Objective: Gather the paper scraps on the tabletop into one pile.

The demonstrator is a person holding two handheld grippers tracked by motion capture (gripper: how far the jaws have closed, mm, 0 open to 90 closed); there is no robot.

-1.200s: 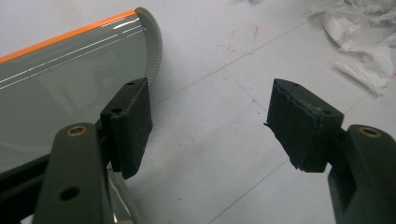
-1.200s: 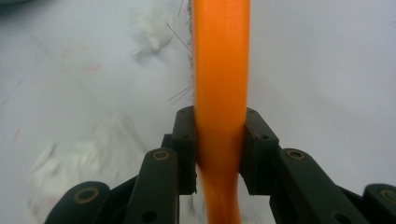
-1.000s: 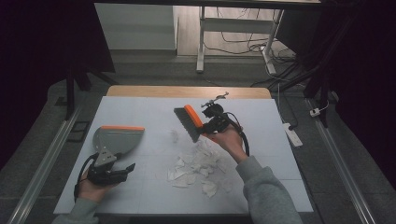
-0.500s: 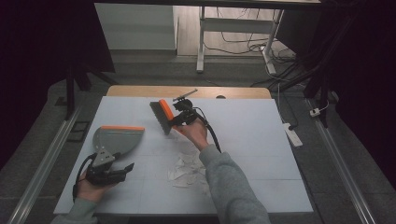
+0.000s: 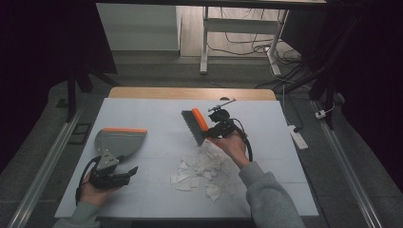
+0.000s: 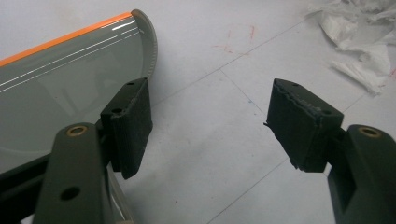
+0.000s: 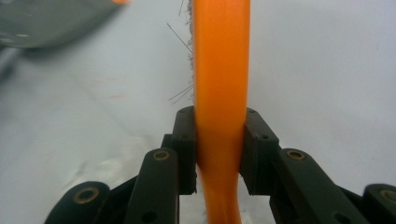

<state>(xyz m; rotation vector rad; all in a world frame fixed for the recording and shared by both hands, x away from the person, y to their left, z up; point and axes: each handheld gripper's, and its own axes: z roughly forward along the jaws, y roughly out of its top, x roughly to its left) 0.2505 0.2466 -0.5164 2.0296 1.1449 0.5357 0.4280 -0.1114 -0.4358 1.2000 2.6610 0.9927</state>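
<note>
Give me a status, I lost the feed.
Right gripper shut on brush, held above the table. Left gripper open beside dustpan. Paper scraps between them, nothing blocking.

White table (image 5: pixel 157 111) – grey dustpan (image 5: pixel 119 141), torn paper scraps (image 5: pixel 202 171).

No legible text, labels, brand marks or numbers anywhere in my views: none on the dustpan (image 5: pixel 121 141), the brush (image 5: pixel 196 125) or my table's white surface (image 5: pixel 157 114).
</note>
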